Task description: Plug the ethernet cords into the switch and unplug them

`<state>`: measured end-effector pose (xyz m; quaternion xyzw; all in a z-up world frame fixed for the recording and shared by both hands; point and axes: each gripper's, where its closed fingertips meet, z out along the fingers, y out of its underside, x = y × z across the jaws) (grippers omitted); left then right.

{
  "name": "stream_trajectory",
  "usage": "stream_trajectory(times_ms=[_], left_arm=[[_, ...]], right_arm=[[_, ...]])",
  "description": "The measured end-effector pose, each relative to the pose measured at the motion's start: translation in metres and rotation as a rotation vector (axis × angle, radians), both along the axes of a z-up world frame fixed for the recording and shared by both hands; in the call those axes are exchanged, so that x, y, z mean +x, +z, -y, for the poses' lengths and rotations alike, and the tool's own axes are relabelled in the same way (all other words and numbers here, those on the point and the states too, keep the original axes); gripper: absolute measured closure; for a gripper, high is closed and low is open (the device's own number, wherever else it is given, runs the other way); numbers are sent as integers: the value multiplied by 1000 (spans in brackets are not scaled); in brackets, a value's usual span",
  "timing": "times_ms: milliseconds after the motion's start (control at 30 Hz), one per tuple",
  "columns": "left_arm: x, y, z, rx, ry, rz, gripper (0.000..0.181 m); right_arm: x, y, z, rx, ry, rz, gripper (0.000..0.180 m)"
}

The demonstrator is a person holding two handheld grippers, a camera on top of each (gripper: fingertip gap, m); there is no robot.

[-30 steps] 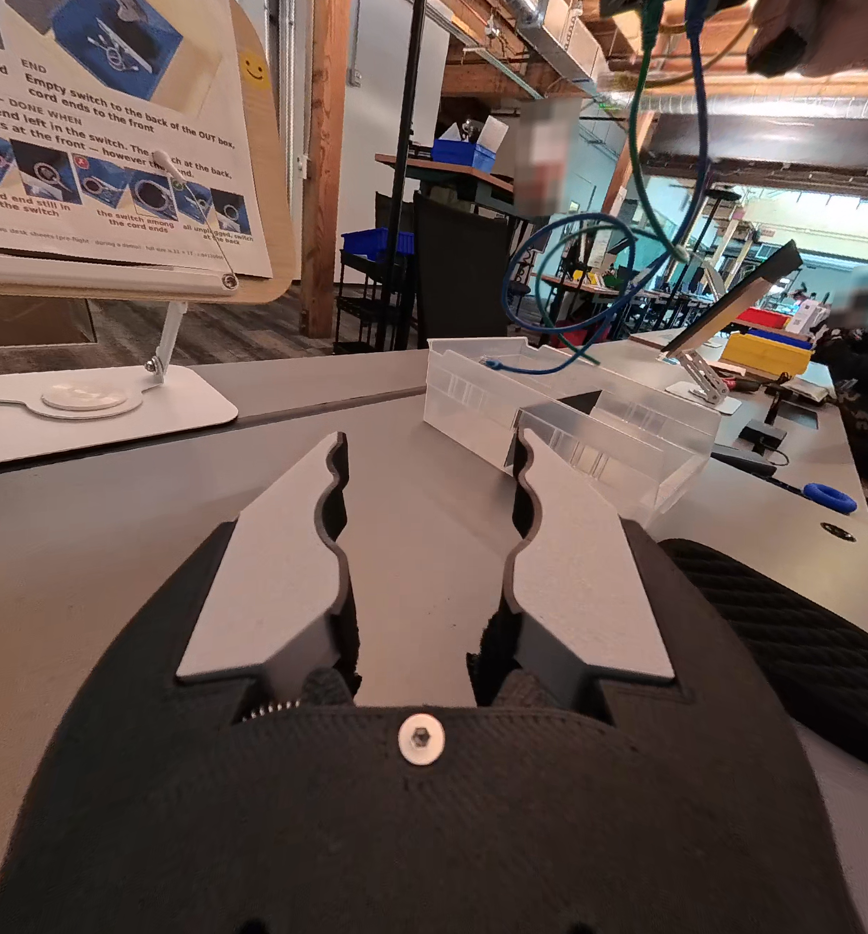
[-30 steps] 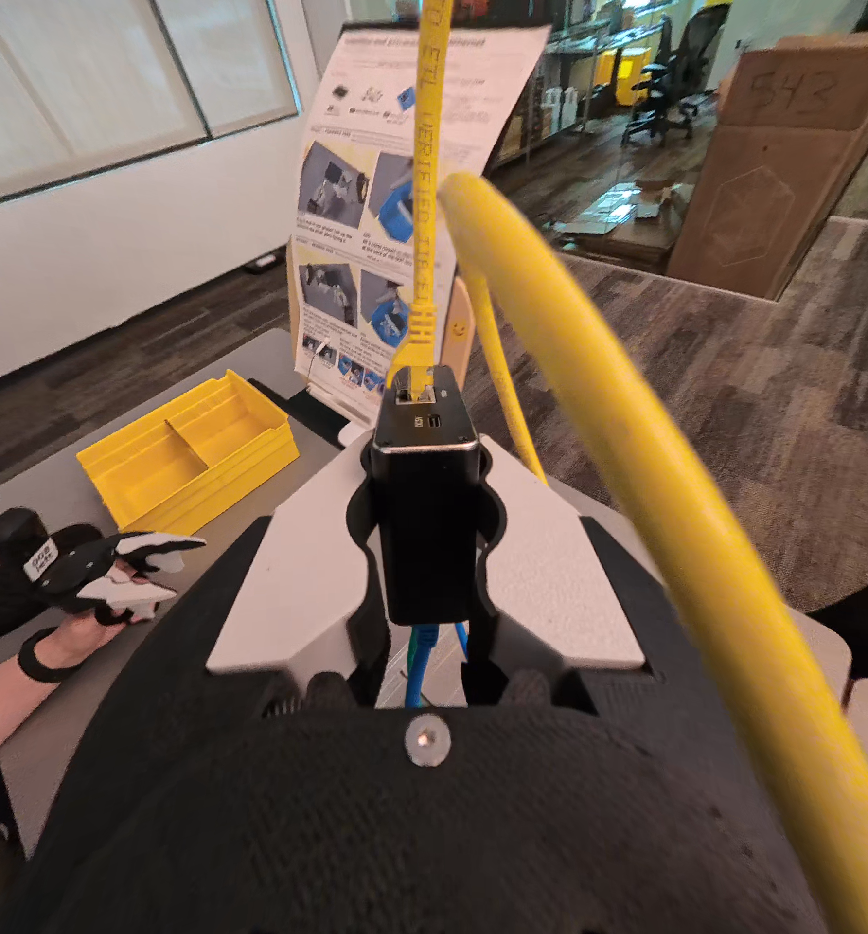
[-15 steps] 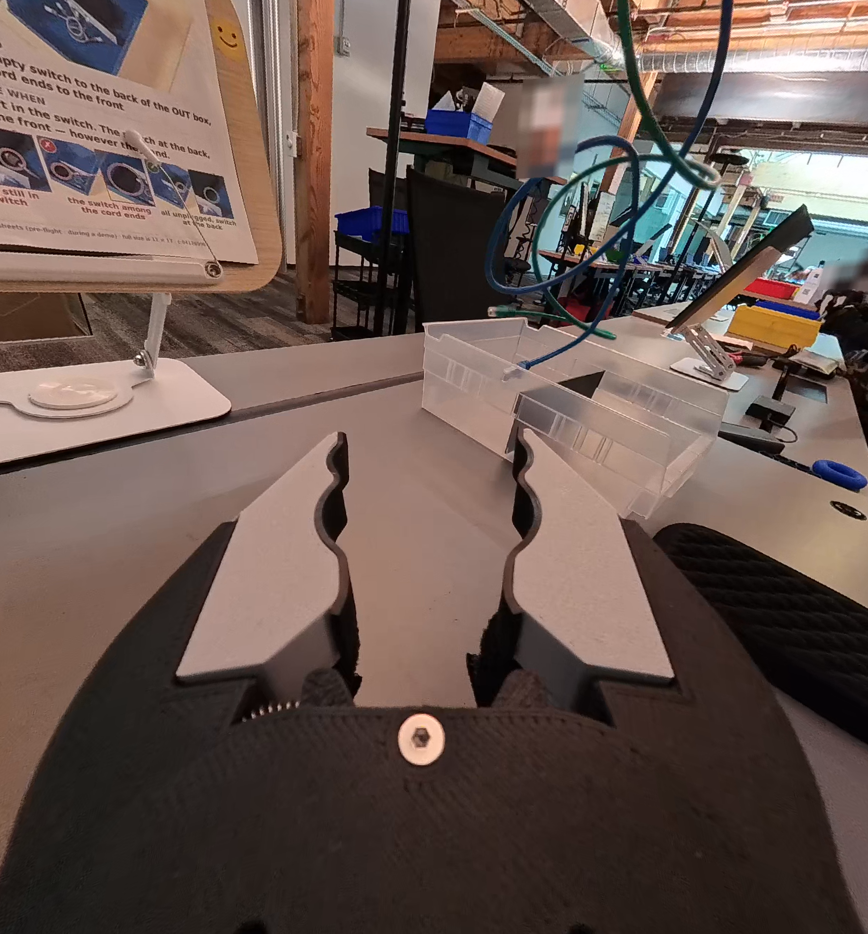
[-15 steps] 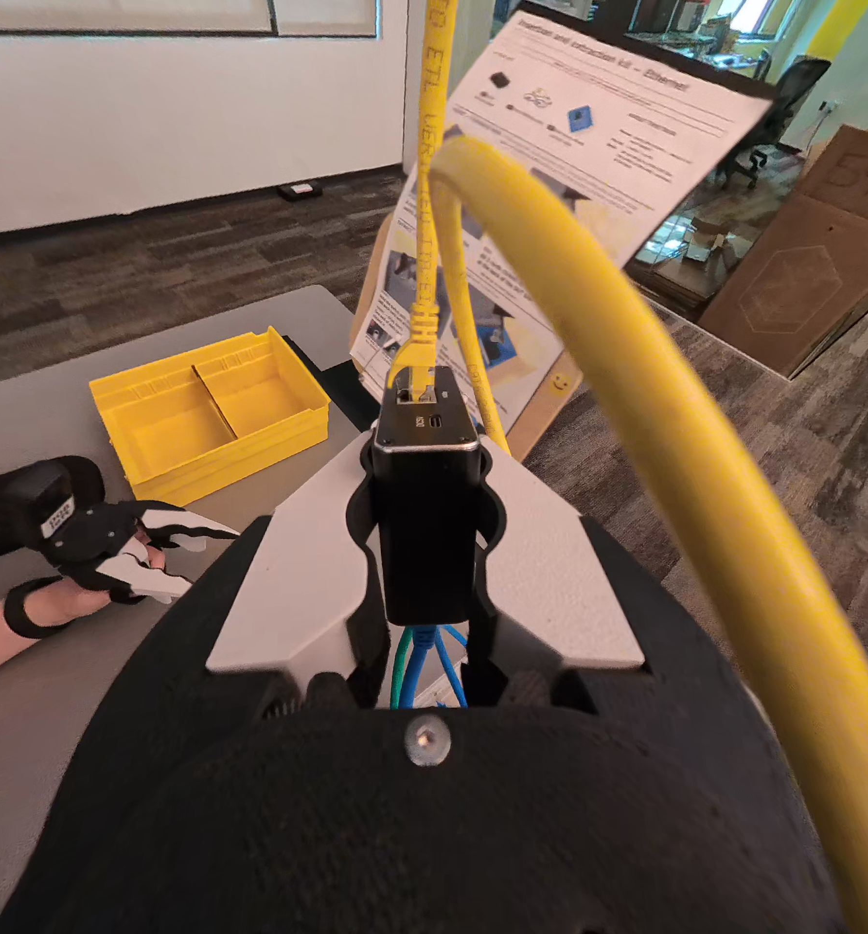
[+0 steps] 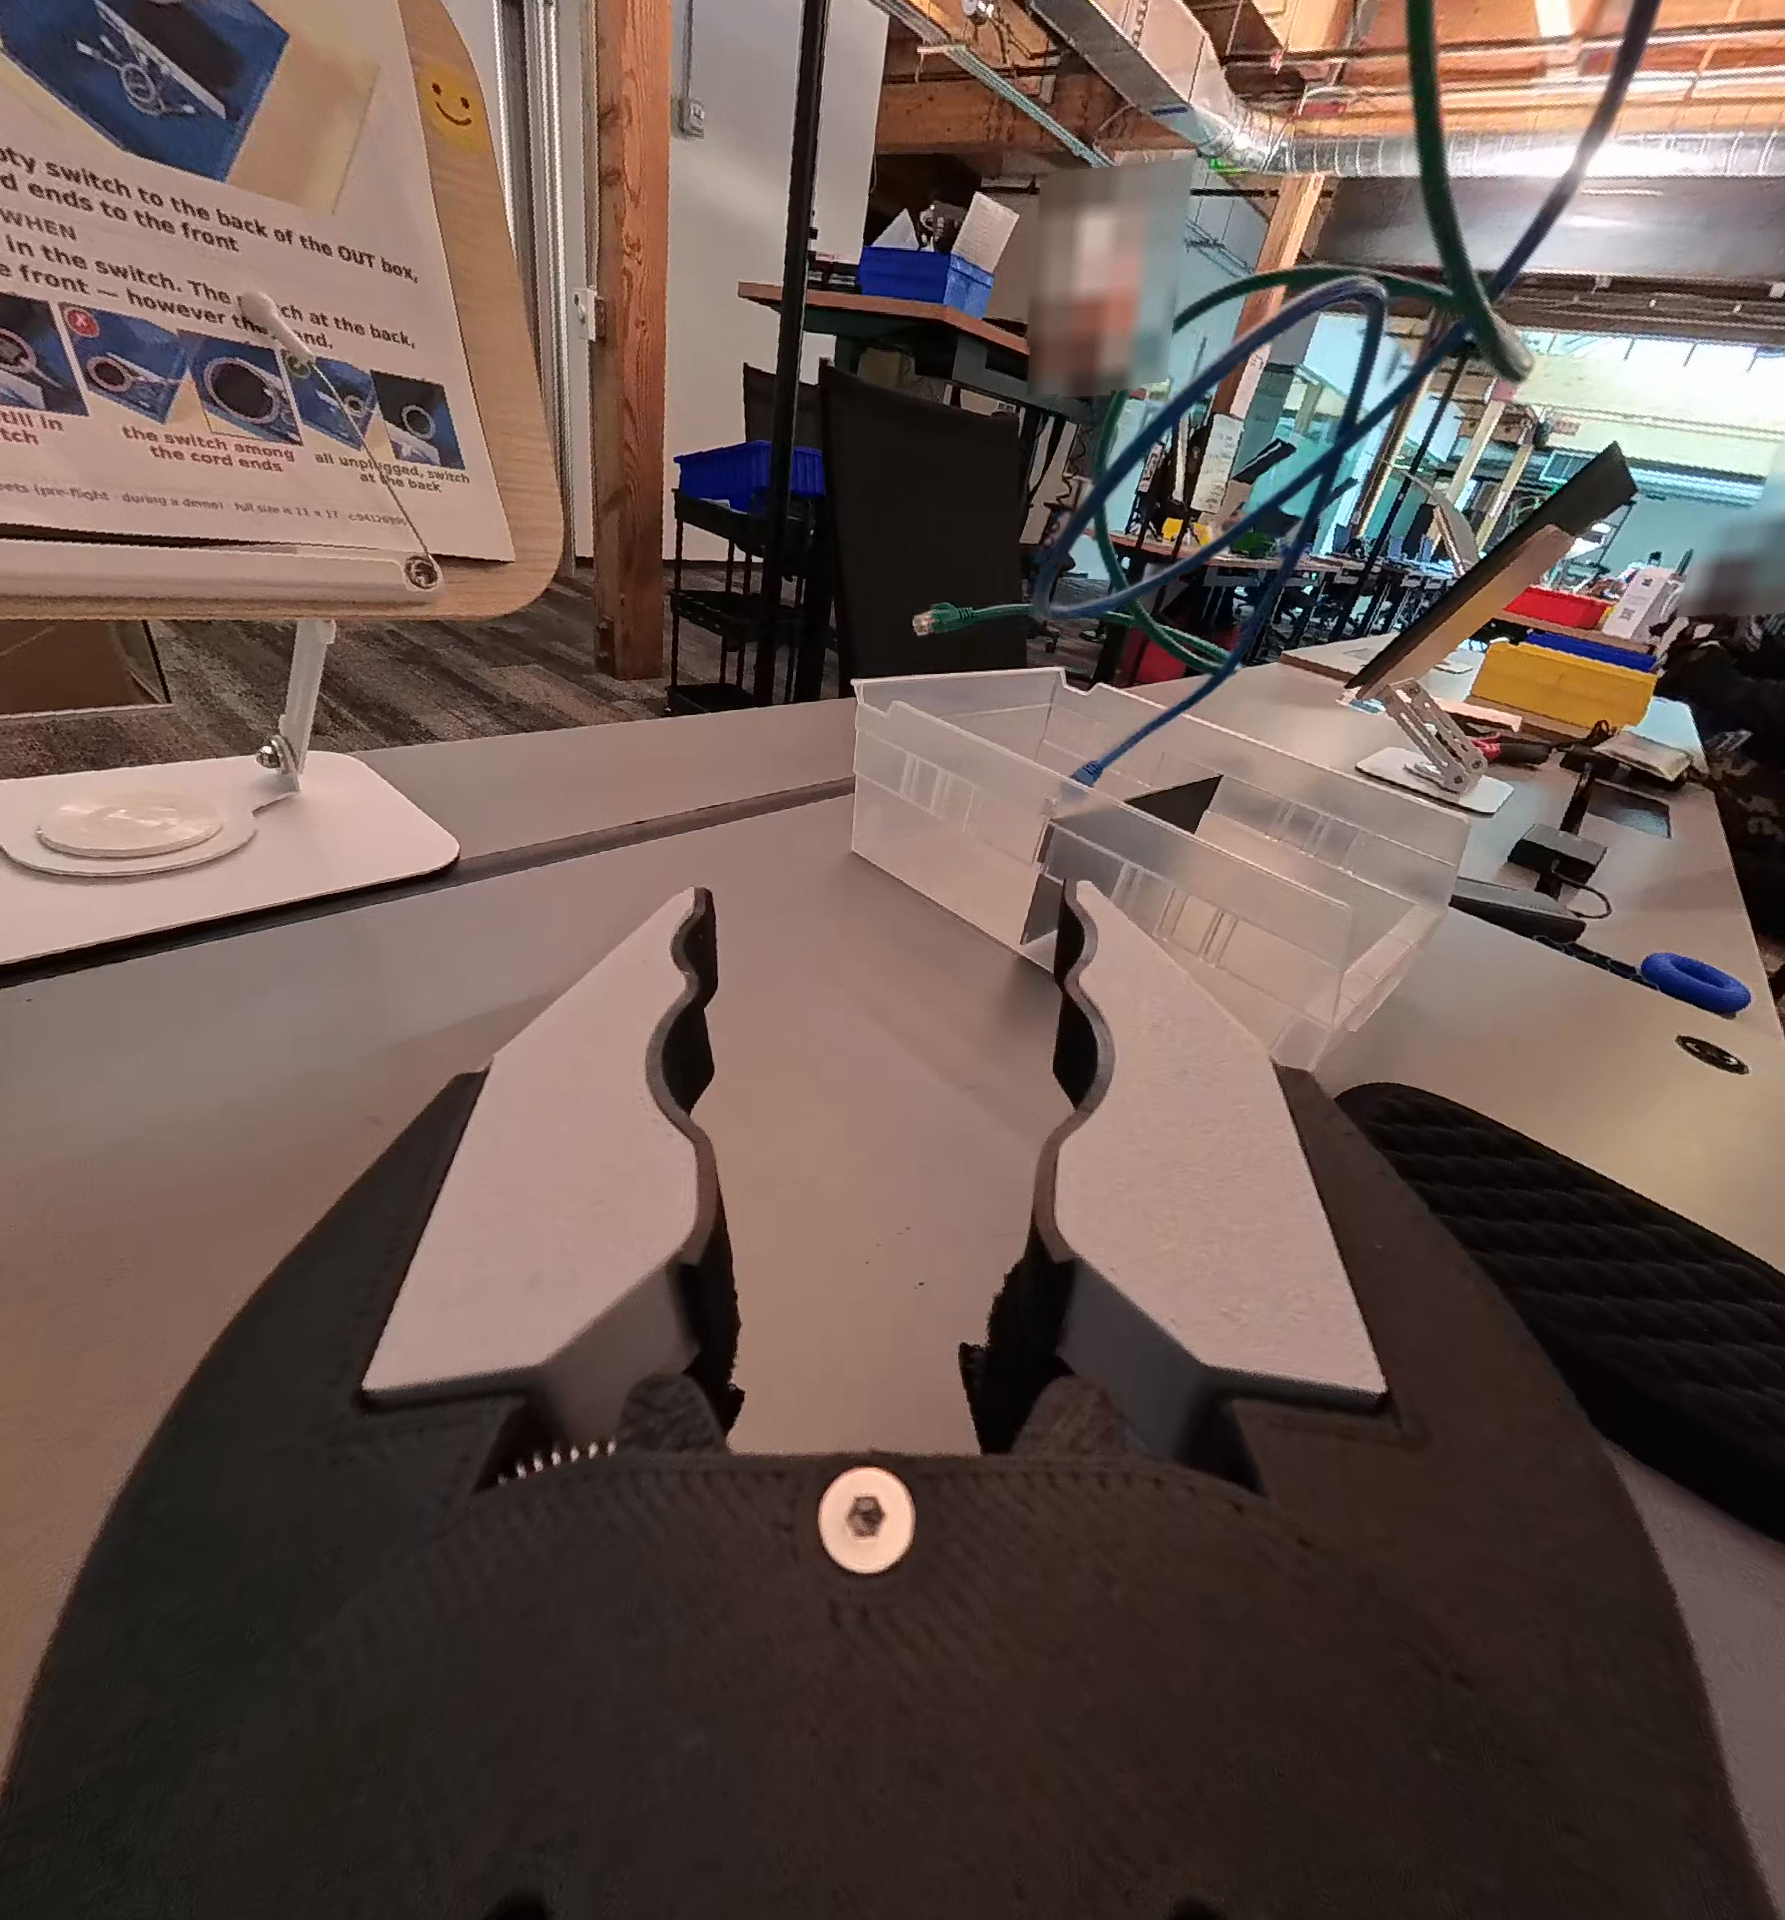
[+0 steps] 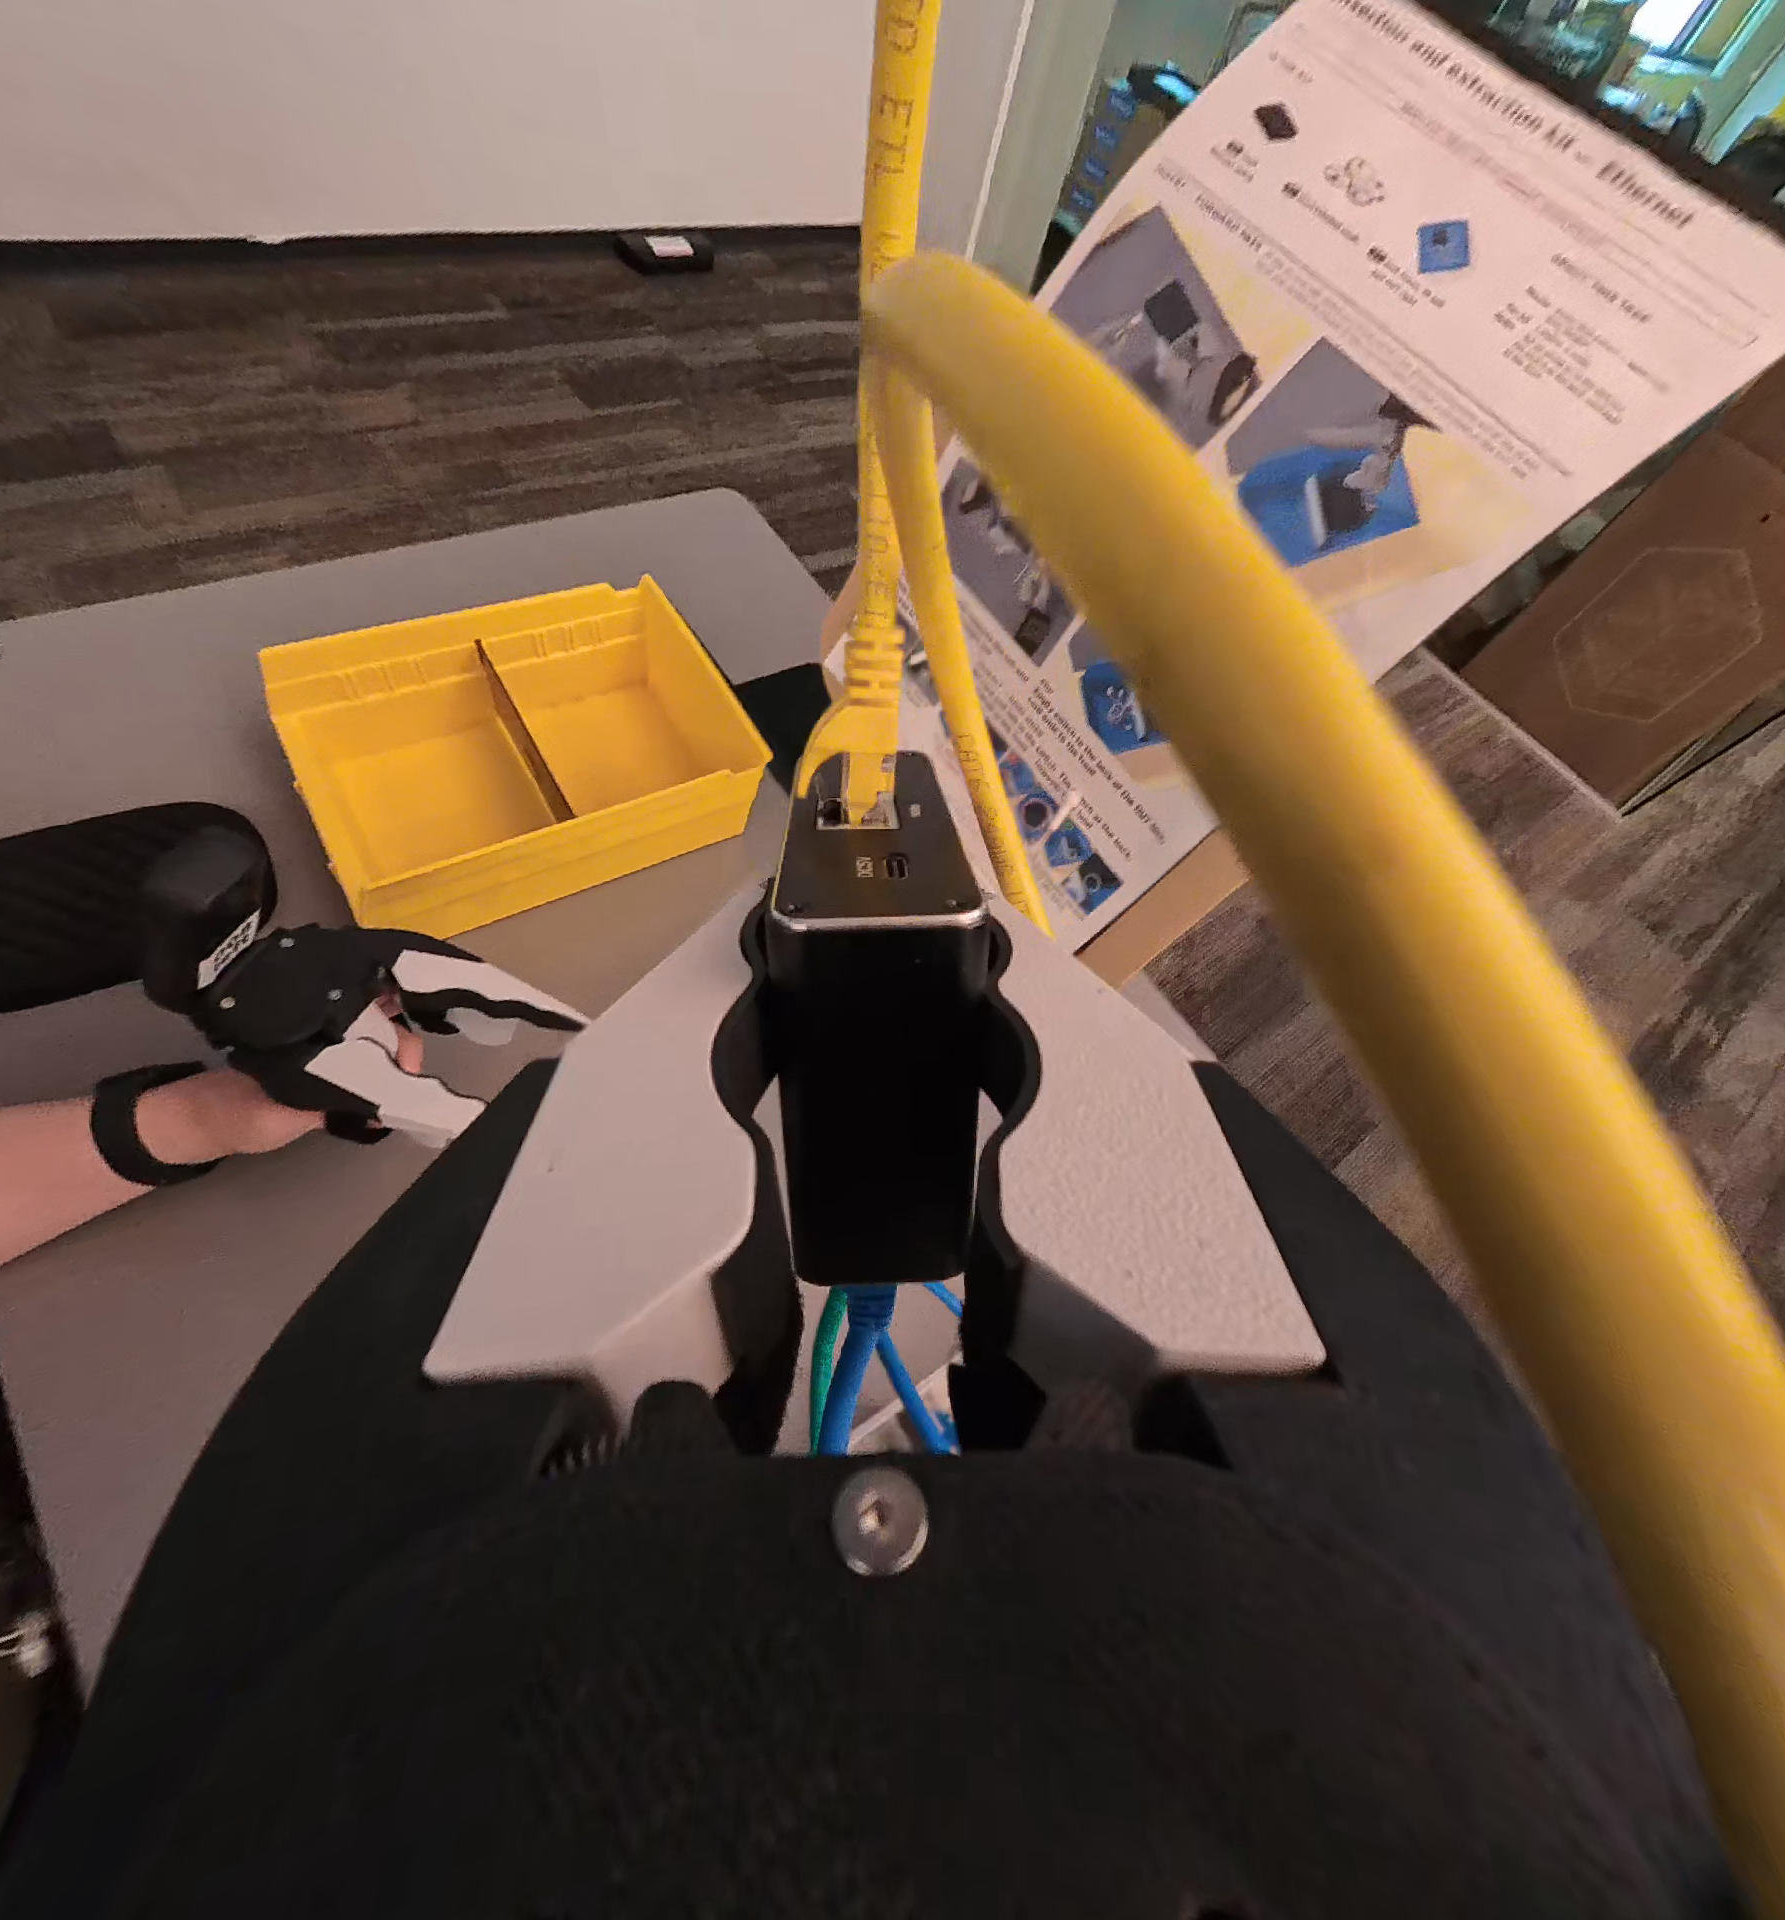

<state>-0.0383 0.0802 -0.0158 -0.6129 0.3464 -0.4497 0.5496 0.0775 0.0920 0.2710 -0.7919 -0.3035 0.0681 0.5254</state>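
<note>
The right claw (image 6: pixel 872 1049) was clamped on the small black metal switch (image 6: pixel 872 1081), held upright above the grey table (image 6: pixel 140 717); its yellow ethernet cord (image 6: pixel 872 686) rose straight up. The left claw (image 5: pixel 883 971), spread and empty, waited low beside the switch.

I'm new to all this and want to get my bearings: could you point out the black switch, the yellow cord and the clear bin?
switch (image 6: pixel 872 1081): right wrist view, middle of its black top face.
yellow cord (image 6: pixel 872 686): right wrist view, ribbed boot above the plug.
clear bin (image 5: pixel 945 805): left wrist view, its near left wall.
</note>
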Motion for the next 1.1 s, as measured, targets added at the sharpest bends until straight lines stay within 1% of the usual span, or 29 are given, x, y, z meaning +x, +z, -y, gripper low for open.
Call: stream_trajectory(times_ms=[133, 267, 367, 467, 633, 767, 833, 900, 967, 1100], left_arm=[[0, 1, 1, 4, 0, 2, 116], [1, -2, 0, -7, -3, -6, 116], [1, -1, 0, -8, -4, -1, 116], [2, -1, 2, -11, -10, 0, 116], [5, -4, 5, -13, -19, -9, 116], [8, -6, 7, -5, -25, -20, 116], [9, -8, 7, -2, -26, -28, 116], [9, -11, 7, -4, -27, -36, 116], [9, -12, 7, -5, -24, -42, 116], [7, -10, 6, -6, -20, -33, 116]], right_arm=[[-9, -12, 15, -60, -9, -10, 146], [-17, -27, 29, -89, 9, 28, 146], [-16, -37, 32, -115, 19, 36, 146], [-4, -47, 19, -132, -13, 42, 146], [19, -58, -24, -124, -52, 133, 146], [17, -70, -50, -56, 65, 278, 146], [19, -74, -62, 6, 90, 311, 146], [22, -76, -70, 62, 109, 300, 146], [28, -79, -72, 86, 119, 241, 146], [61, -98, -64, 53, 94, 107, 146]])
